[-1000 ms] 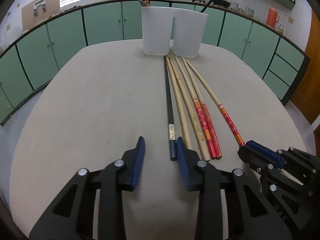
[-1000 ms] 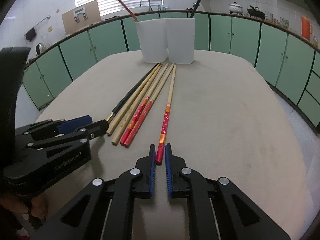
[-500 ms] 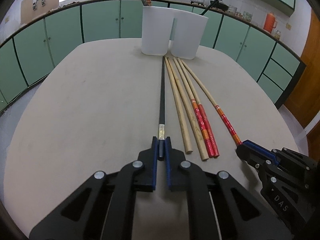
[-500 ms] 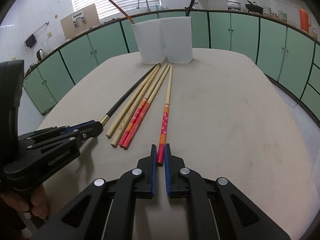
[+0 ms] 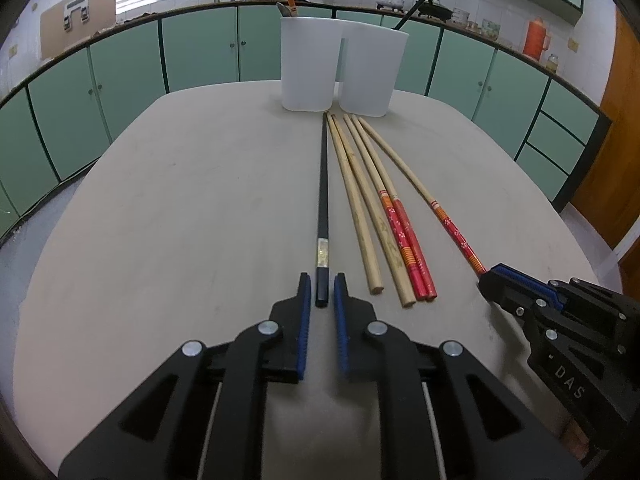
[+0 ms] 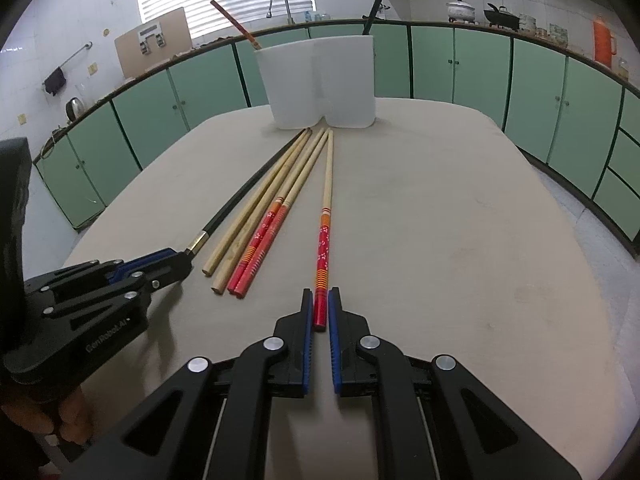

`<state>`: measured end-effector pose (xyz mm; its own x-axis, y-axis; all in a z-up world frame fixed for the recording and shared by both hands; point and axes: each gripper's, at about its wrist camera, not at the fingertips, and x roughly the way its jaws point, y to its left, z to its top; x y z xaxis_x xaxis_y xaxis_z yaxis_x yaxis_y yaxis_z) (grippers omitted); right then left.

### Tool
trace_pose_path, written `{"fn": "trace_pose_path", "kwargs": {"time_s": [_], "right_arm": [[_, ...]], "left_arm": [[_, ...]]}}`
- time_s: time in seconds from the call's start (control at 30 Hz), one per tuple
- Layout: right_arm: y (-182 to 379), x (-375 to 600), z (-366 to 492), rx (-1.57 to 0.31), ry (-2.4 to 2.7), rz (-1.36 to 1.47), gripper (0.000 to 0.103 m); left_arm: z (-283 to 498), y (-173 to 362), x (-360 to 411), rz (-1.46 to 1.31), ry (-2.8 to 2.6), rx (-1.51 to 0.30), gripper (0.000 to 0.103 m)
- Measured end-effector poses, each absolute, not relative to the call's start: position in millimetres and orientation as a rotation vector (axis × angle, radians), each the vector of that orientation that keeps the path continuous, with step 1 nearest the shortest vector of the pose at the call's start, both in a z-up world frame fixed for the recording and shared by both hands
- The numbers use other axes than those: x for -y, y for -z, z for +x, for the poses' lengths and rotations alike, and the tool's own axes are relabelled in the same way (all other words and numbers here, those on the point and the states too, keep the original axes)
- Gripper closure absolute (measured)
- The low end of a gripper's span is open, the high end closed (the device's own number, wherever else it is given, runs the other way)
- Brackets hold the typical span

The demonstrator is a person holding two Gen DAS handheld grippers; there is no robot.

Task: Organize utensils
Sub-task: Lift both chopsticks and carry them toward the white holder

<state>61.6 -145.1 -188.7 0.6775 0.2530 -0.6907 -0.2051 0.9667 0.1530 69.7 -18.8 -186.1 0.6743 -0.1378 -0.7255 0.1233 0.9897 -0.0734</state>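
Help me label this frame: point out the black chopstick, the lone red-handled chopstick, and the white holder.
black chopstick (image 5: 322, 204), left wrist view, mid shaft
red-handled chopstick (image 6: 322, 252), right wrist view, red handle
white holder (image 5: 308, 68), left wrist view, front wall

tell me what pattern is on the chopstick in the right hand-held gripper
Red handle with small white flowers and orange stripes, plain wood beyond; clearest in the right wrist view.

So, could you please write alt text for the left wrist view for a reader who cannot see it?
The left gripper is closed on the near end of a black chopstick lying on a beige table. To its right lie five more chopsticks, the outermost held by the right gripper; two white containers stand at the far end.
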Motion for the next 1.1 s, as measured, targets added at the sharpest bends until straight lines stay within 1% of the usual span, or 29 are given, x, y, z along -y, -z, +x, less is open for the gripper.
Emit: {"fn": "trace_pose_path", "kwargs": {"time_s": [0.13, 0.2, 0.33, 0.57, 0.8, 1.1], "right_arm": [[189, 144, 61, -0.786, -0.255, 0.057, 0.095], [189, 144, 61, -0.785, -0.259, 0.055, 0.096], [187, 148, 59, -0.767, -0.265, 0.073, 0.096], [170, 154, 54, -0.696, -0.254, 0.077, 0.097], [132, 162, 46, -0.565, -0.246, 0.051, 0.097], [72, 179, 47, -0.437, -0.275, 0.072, 0.097]], "left_arm": [[71, 187, 17, -0.026, 0.147, -0.817, 0.093], [71, 187, 17, -0.028, 0.142, -0.817, 0.097], [70, 182, 15, -0.044, 0.135, -0.808, 0.097], [64, 161, 17, -0.006, 0.102, -0.736, 0.097], [55, 129, 15, 0.021, 0.079, -0.633, 0.097], [44, 71, 14, 0.033, 0.089, -0.483, 0.097]]}}
